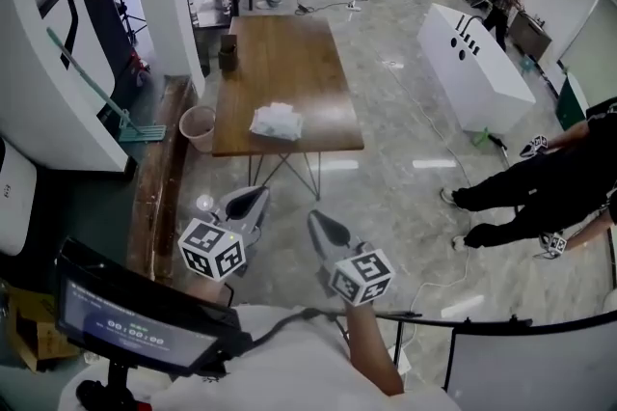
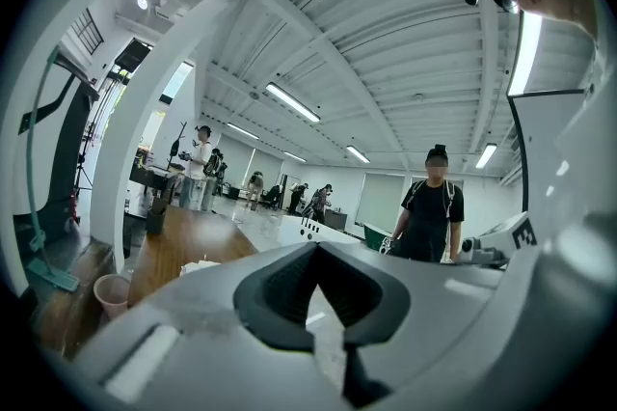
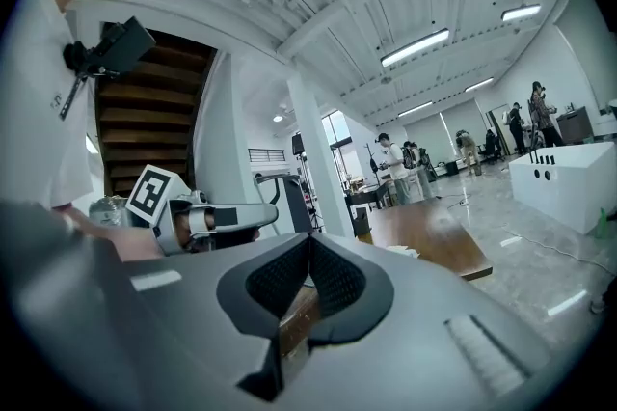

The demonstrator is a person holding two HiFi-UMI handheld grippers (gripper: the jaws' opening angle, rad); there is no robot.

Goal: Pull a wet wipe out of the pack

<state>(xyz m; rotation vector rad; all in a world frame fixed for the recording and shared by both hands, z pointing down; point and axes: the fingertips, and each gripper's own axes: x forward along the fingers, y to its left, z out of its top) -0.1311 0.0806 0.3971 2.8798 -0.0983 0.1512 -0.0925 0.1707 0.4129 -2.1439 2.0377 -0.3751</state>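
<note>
The white wet wipe pack lies on the near end of a brown wooden table, well ahead of me. Both grippers are held close to my body, far short of the table. My left gripper points toward the table's near left corner with its jaws together and nothing between them. My right gripper sits beside it, also shut and empty. The left gripper view shows the pack small, past the closed jaws. The pack also appears in the right gripper view, beyond that gripper.
A pink bin stands at the table's left edge, beside a long wooden bench. A dark holder stands on the table's far left. A white box and a person in black are at the right. A monitor is at lower left.
</note>
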